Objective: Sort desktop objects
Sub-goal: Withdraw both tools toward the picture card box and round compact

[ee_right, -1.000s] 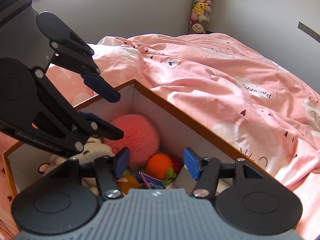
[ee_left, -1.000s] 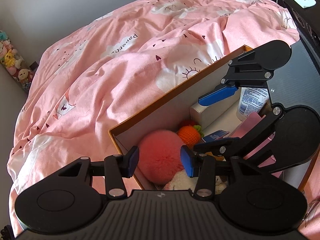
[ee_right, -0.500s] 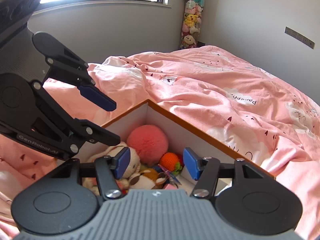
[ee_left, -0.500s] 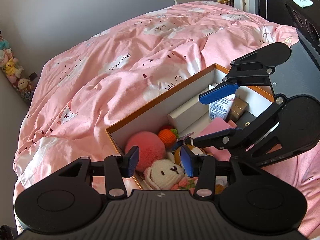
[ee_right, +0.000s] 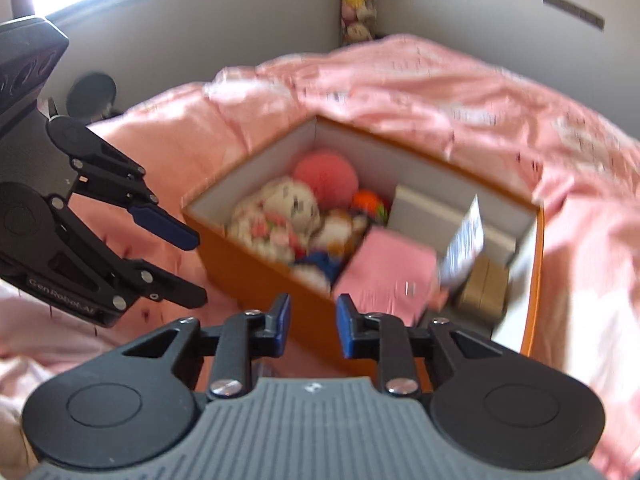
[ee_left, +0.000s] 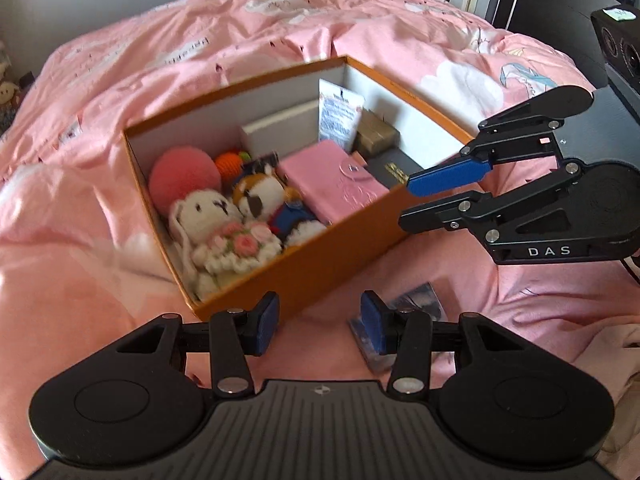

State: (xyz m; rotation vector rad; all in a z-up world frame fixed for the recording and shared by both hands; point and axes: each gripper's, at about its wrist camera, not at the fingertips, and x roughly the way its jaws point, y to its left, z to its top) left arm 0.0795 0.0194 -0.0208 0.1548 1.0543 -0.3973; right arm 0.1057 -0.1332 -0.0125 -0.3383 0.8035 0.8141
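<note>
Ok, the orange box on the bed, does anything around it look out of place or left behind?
One thing: a small dark packet lies on the pink duvet outside the orange box, just in front of it by the left gripper, while the toys and pink wallet sit inside. Blur hides what it is.

A pink bedspread [ee_left: 100,264] carries an orange box [ee_left: 320,256] and a small packet [ee_left: 420,300].

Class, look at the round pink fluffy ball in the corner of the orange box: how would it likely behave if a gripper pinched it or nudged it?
The pink ball looks furry and plush, so it would probably squash under the pads rather than resist. It is likely light for its size. Being round, it might roll, though the box wall and the white bunny hem it in.
</note>
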